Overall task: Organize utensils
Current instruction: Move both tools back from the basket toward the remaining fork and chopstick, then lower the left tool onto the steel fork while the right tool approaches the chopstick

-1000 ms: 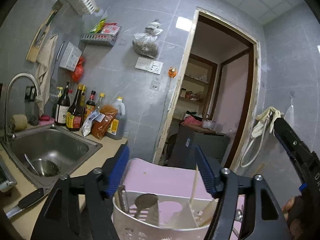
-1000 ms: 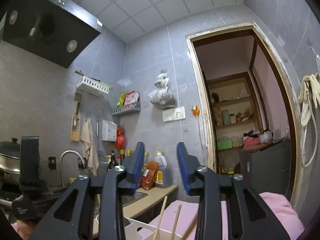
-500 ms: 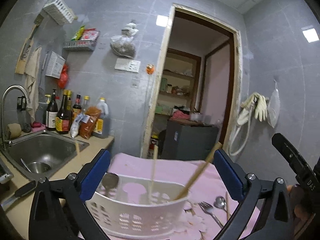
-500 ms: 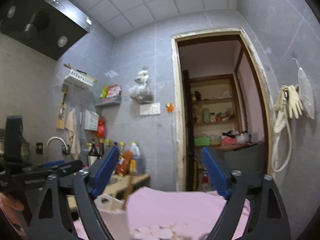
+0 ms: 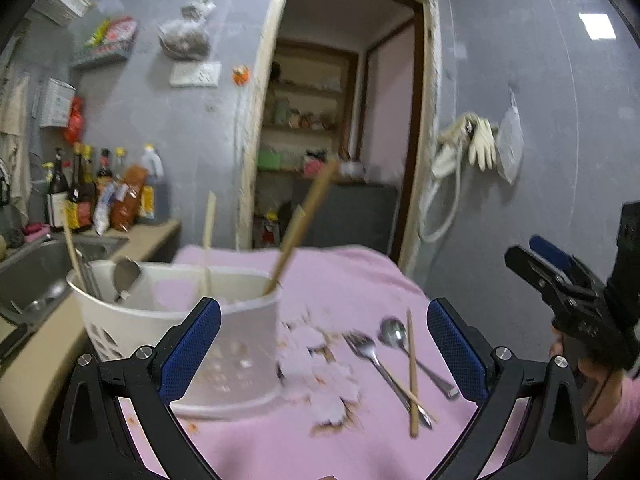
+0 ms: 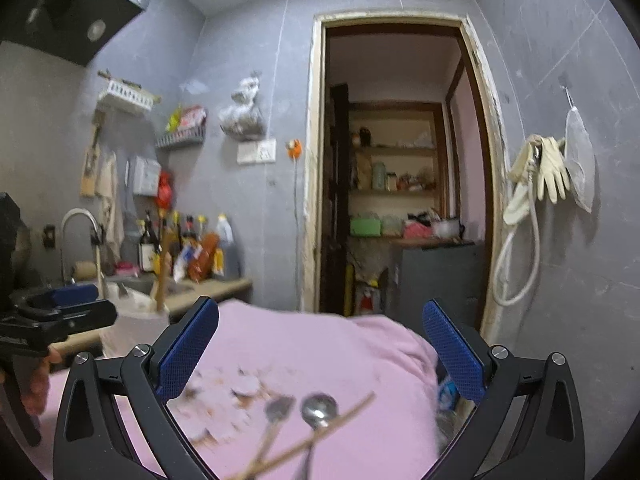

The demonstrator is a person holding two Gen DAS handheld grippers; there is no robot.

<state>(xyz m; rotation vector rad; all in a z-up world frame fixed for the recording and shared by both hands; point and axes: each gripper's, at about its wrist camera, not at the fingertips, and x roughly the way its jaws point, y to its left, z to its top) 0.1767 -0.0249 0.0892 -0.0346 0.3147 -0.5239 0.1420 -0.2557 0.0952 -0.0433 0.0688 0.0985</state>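
A white slotted utensil holder (image 5: 176,320) stands on the pink cloth (image 5: 344,272), left of centre. Several chopsticks and a metal spoon stick up out of it. To its right on the cloth lie a fork (image 5: 368,350), a spoon (image 5: 394,332) and a single chopstick (image 5: 412,372) across them. My left gripper (image 5: 324,350) is open above the cloth with nothing between its pads. My right gripper (image 6: 320,350) hovers just behind the spoon (image 6: 320,406), fork (image 6: 280,408) and chopstick (image 6: 320,436); its jaws are opening and hold nothing.
A steel sink (image 5: 36,276) and a counter with sauce bottles (image 5: 80,196) lie to the left. Behind the cloth is an open doorway (image 6: 400,184) with shelves. Gloves and a hose (image 6: 536,176) hang on the right wall. A hand in a pink sleeve (image 5: 612,404) holds the right gripper.
Both grippers have spread from narrow to wide. Both views have swung right and dipped, so the holder now sits further left and the fork, spoon and chopstick on the cloth have come into sight.
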